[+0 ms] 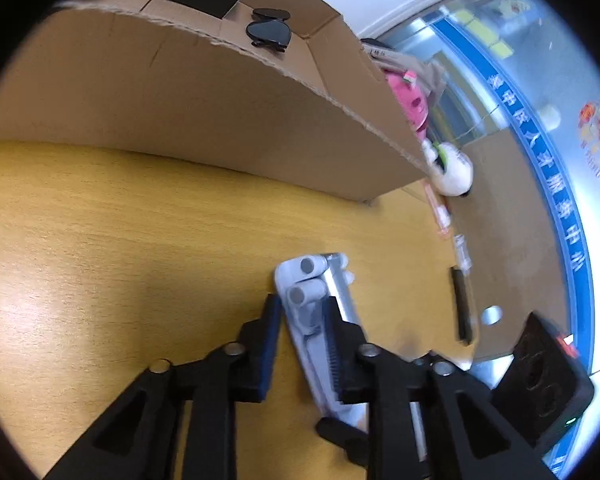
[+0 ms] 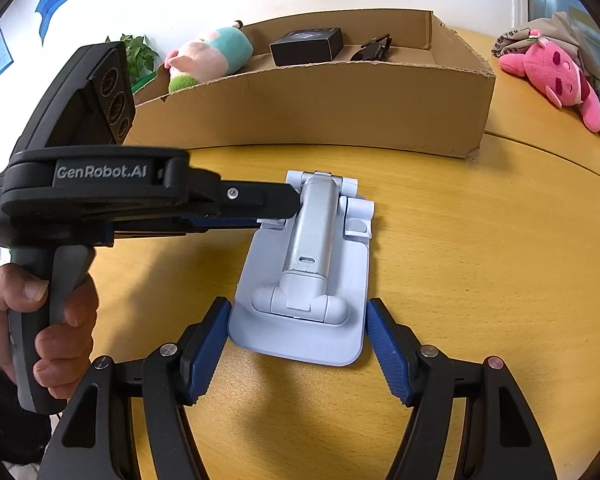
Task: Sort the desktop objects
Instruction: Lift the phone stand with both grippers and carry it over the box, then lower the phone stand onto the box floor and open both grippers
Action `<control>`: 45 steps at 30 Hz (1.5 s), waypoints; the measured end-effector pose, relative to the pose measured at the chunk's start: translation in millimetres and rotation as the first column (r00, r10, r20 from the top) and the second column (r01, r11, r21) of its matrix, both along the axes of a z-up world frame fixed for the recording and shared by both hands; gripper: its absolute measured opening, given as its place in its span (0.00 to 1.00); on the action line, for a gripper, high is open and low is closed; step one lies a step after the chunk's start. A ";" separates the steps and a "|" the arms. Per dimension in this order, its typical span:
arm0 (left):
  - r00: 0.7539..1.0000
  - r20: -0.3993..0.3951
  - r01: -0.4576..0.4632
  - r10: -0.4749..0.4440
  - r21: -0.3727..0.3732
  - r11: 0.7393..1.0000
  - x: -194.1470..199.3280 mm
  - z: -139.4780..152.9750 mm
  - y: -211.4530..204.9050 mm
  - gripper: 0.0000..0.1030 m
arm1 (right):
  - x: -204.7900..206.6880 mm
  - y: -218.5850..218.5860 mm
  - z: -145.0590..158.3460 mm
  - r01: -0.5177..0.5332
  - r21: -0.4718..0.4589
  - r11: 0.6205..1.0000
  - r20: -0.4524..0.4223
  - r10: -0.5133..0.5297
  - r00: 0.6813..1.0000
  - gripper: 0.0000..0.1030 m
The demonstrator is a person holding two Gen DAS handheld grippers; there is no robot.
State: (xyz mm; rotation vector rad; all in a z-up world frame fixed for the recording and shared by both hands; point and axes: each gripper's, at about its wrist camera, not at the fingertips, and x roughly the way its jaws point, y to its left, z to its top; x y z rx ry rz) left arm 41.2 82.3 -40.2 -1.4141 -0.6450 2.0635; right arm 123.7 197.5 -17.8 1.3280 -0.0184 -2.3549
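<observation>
Stand: pale-blue folding phone stand with silver arm [image 2: 300,280] lies flat on your yellow wooden table [image 2: 480,260], before the open brown cardboard box [image 2: 320,108].
Right gripper [image 2: 296,348]: jaws wide, flanking the stand's near end.
Left gripper [image 1: 300,340]: jaws narrow, closed on the stand's far end.
Box contents: black carton [image 2: 306,46], dark sunglasses [image 2: 374,50].

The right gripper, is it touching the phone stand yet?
Apart. The right wrist view shows the right gripper open around the phone stand, with wood visible between each pad and its base.

Matt plastic phone stand [image 2: 304,280], seemingly brushed-metal arm [image 2: 312,224]
</observation>
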 end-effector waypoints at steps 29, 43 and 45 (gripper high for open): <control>0.966 -0.258 0.029 -0.019 0.035 0.999 -36.7 126.5 2.0 0.18 | -13.9 -5.4 110.3 -0.024 0.008 1.000 -0.217 0.025 0.976 0.71; 0.982 -0.181 0.062 -0.055 0.031 0.998 -179.4 103.0 11.6 0.17 | -148.3 -2.6 112.7 0.008 0.012 1.000 -0.187 -0.006 0.982 0.71; 0.988 -0.145 0.059 -0.055 0.024 0.998 -192.8 88.1 14.9 0.17 | -163.7 -1.9 102.5 0.019 0.011 1.000 -0.157 -0.017 0.988 0.71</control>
